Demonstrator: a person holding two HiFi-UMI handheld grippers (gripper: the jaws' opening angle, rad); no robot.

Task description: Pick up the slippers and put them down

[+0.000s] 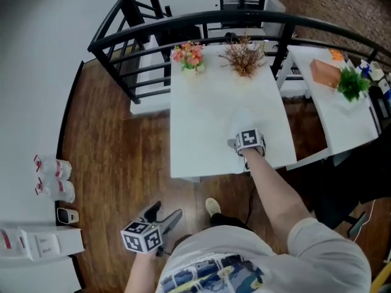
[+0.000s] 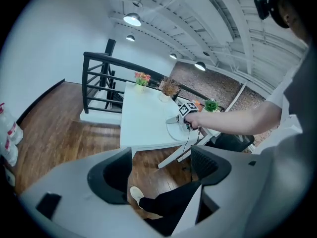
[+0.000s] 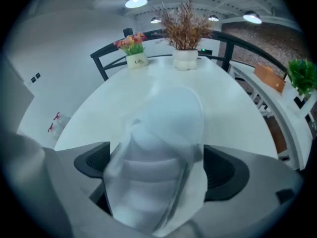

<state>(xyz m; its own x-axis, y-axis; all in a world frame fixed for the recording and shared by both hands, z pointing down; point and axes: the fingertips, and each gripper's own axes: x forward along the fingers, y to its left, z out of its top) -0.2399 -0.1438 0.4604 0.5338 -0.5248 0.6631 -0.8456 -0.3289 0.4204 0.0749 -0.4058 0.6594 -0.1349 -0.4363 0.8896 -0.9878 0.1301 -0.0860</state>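
Right gripper [image 3: 156, 166] hovering over white table [image 3: 237, 108], close to its near edge. Jaws standing wide, bagged white slippers [image 3: 163, 128] lying between them on tabletop. Bag edges overlapping pads, no squeeze showing. Slippers blurring in right gripper view, near end cut off; in head view hardly standing out from table. Left gripper [image 1: 164, 215] hanging off table's near edge, jaws apart, nothing between.

Slippers [image 3: 159, 143] on table [image 3: 242, 120], between right hand-held gripper [image 3: 157, 171] jaws.
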